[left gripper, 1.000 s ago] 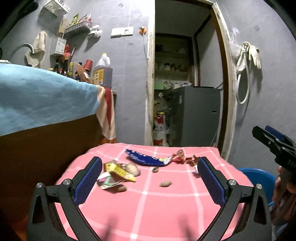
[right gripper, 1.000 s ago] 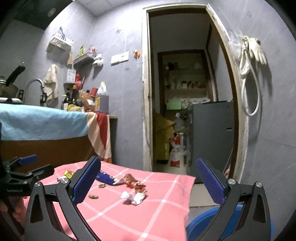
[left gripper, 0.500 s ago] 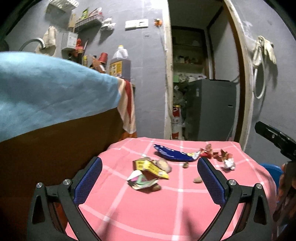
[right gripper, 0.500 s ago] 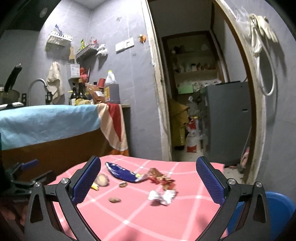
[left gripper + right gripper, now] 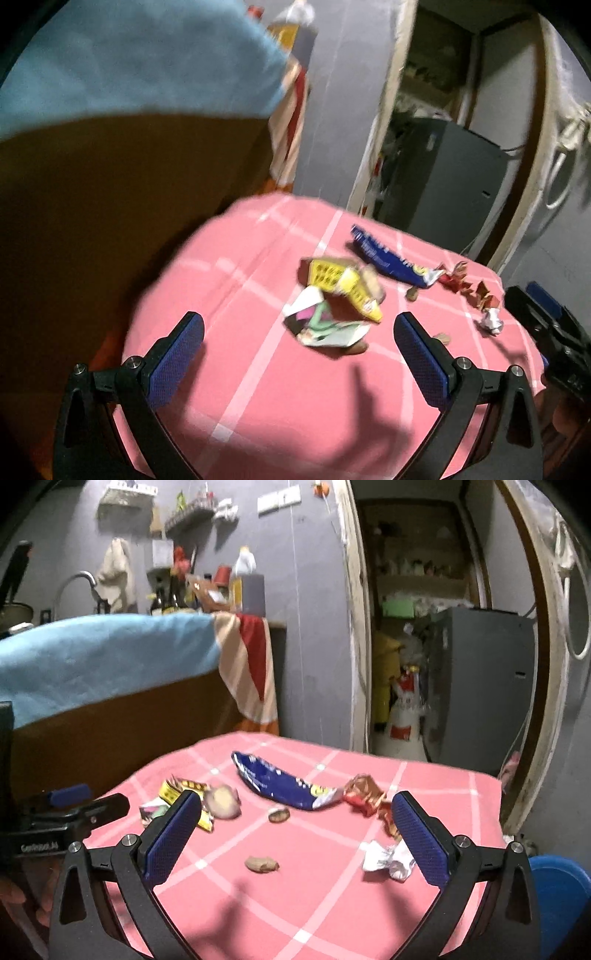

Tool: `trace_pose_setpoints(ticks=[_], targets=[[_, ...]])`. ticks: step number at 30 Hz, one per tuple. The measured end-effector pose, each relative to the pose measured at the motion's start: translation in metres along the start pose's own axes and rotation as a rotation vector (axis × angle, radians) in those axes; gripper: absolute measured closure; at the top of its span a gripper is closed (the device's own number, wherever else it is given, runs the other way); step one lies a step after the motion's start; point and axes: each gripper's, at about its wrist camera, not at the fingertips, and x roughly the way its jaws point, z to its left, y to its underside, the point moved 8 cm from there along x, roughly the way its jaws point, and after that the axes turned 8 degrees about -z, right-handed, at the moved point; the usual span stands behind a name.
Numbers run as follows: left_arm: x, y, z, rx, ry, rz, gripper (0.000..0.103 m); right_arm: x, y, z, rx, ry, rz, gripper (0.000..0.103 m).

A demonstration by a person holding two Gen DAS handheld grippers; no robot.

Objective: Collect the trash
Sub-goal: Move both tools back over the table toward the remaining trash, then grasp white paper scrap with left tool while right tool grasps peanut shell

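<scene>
- Left wrist view shows the left hand-held gripper (image 5: 299, 338) with its jaws wide and nothing between them, hovering over the near part of the table (image 5: 258, 406), which is covered in a pink checked cloth
- Straight ahead of it, just beyond the fingertips and roughly centred in the gap, lies a crumpled white-and-green wrapper (image 5: 325, 325), touching a yellow wrapper (image 5: 343, 286) behind it; the yellow one runs its long axis slantwise, from far-left to near-right
- Farther back lies a long blue snack packet (image 5: 388, 258), its long axis also slanting toward the right edge, with red foil scraps (image 5: 461, 282) and a white crumpled paper (image 5: 491, 323) near that edge
- Right wrist view shows the right hand-held gripper (image 5: 295, 825), also wide and empty; the white crumpled paper (image 5: 388, 856) sits just beside its right finger, and a small brown shell (image 5: 262, 864) lies between the fingers on the cloth
- My judgement: the left hand is nearer the white-and-green and yellow wrappers, the right nearer the paper and red foil (image 5: 364, 794)
- A blue bin (image 5: 557, 893) shows past the right edge, largely cut off by the frame and the gripper
- Left view is motion-blurred, so print and small bits are hard to make out; whether the pale round lump (image 5: 223, 801) is trash I cannot tell
</scene>
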Motion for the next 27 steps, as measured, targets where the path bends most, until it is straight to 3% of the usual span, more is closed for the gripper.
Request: trace_pose_setpoints(ticks=[5, 9, 12, 19, 27], targets=[[0.011, 0.006, 0.001, -0.005, 0.026, 0.073, 0.005, 0.012, 0.013, -0.012, 0.052, 0.006, 0.092, 0.000], [0.016, 0.007, -0.008, 0.085, 0.039, 0.097, 0.019, 0.021, 0.024, -0.014, 0.070, -0.005, 0.172, 0.002], [0.025, 0.008, -0.011, 0.135, 0.052, 0.126, 0.027, 0.027, 0.031, -0.014, 0.077, -0.020, 0.218, 0.012], [0.032, 0.014, -0.011, 0.113, 0.138, 0.171, 0.031, 0.038, 0.048, -0.005, 0.070, -0.080, 0.319, 0.018], [0.031, 0.014, -0.014, 0.096, 0.178, 0.178, 0.045, 0.044, 0.060, 0.000, 0.080, -0.120, 0.383, 0.018]])
